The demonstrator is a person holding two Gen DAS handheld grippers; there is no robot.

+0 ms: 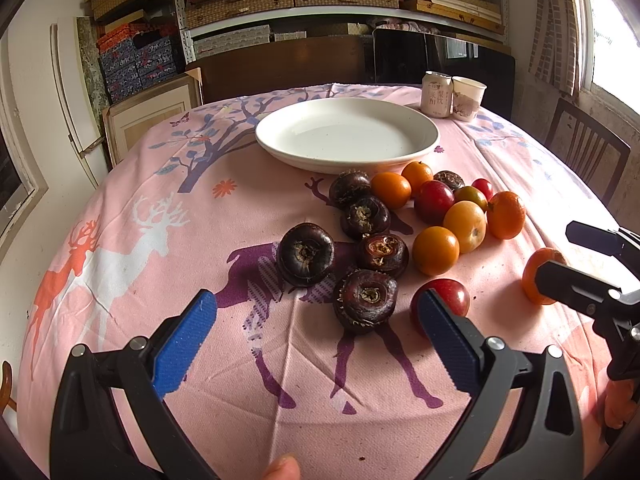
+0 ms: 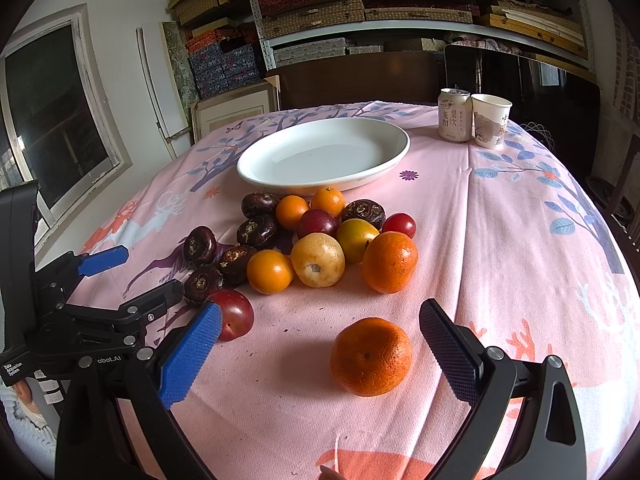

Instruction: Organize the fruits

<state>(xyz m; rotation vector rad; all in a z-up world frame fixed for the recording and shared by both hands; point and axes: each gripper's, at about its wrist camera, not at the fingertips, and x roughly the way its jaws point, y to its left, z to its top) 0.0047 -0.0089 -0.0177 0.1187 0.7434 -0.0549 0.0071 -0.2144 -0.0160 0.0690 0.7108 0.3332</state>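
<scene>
A white plate (image 1: 347, 136) (image 2: 320, 156) stands empty at the back of the pink tablecloth. In front of it lies a heap of fruit: dark water chestnuts (image 1: 306, 254) (image 2: 201, 245), small orange fruits (image 1: 435, 249) (image 2: 270, 271), red plums (image 1: 444, 298) (image 2: 234, 314) and tangerines (image 2: 389, 262). My left gripper (image 1: 320, 312) is open, with a water chestnut (image 1: 365, 300) between its fingertips. My right gripper (image 2: 320, 324) is open around a lone tangerine (image 2: 371, 356), which also shows in the left wrist view (image 1: 538, 276).
A drink can (image 1: 436, 93) (image 2: 455, 114) and a paper cup (image 1: 467, 97) (image 2: 490, 120) stand at the table's back right. A wooden chair (image 1: 588, 148) is at the right. Shelves of boxes fill the far wall.
</scene>
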